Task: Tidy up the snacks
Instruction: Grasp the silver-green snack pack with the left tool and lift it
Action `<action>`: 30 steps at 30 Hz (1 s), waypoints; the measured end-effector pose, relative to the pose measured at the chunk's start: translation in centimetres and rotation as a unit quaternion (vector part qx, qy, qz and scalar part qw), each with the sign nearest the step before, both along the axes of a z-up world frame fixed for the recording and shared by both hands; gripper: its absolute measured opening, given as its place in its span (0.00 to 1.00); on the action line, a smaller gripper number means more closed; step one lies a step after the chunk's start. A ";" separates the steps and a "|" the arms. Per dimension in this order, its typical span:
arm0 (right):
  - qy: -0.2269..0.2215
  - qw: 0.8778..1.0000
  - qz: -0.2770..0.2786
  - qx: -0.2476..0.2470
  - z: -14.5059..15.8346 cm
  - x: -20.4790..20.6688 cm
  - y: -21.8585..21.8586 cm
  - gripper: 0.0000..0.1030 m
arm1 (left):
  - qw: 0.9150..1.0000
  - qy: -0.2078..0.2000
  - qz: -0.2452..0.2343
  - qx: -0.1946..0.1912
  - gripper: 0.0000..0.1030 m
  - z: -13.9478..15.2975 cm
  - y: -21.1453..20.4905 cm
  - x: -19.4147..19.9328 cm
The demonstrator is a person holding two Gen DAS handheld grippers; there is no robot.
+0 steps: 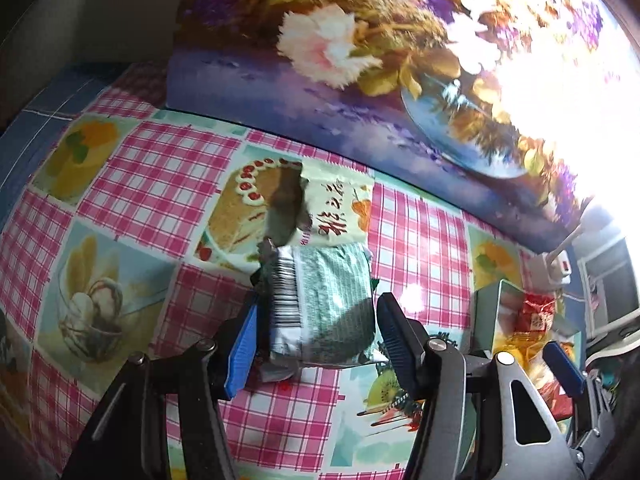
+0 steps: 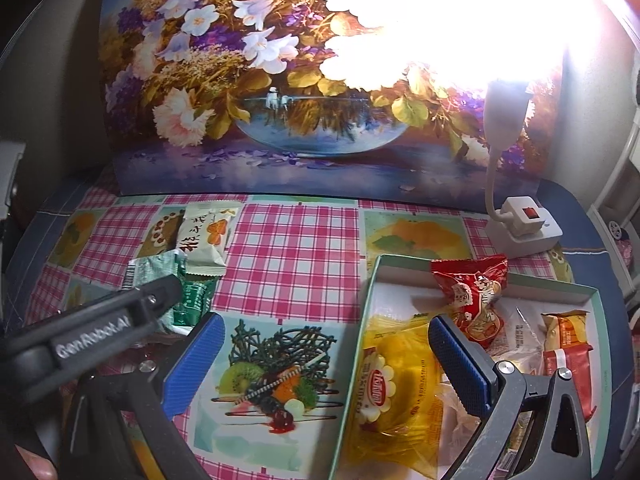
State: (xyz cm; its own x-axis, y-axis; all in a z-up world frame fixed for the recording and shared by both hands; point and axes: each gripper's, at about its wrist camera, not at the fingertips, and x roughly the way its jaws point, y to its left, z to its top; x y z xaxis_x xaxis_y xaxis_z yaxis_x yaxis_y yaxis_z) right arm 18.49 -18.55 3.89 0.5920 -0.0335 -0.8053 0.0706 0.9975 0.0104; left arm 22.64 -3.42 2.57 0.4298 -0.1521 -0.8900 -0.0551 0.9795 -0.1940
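**Left gripper straddling the green packet; right gripper open over the table beside the box**

The left gripper (image 1: 316, 332) is standing spread around the green snack packet (image 1: 320, 304), which is lying flat on the table (image 1: 160, 184). The packet's long axis is running away from the camera, its barcode strip along the left side. The left pad seems to be touching the packet's edge, and the right pad is sitting just clear. Past its far end, the cream snack packet (image 1: 340, 208) is lying in the same direction.

The right gripper (image 2: 320, 364) is hovering with its fingers wide apart and nothing between them. Only its view is showing the full contents of the open box (image 2: 368, 292): a yellow packet (image 2: 392, 384), a red packet (image 2: 476, 292) and an orange-red bar (image 2: 568, 340). It is also showing the lamp base (image 2: 524, 228) behind the box, in front of the floral painting (image 2: 280, 80).
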 end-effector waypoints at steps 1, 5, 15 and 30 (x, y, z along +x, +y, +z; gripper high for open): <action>0.001 1.000 -0.001 0.001 -0.1 0.0 -0.1 1.00 | 1.000 0.000 0.000 0.007 0.58 -0.1 -0.2 0.0; 0.002 1.000 -0.008 0.004 -0.1 0.0 -0.5 1.00 | 1.000 -0.003 0.002 0.001 0.52 0.1 0.0 -0.1; -0.013 1.000 -0.005 0.005 0.6 -0.2 -0.2 1.00 | 0.999 -0.025 0.023 -0.031 0.48 2.0 2.1 -0.6; -0.020 0.994 0.096 0.046 -0.3 -0.2 7.1 0.99 | 0.989 -0.026 0.145 0.004 0.48 2.7 10.3 -2.5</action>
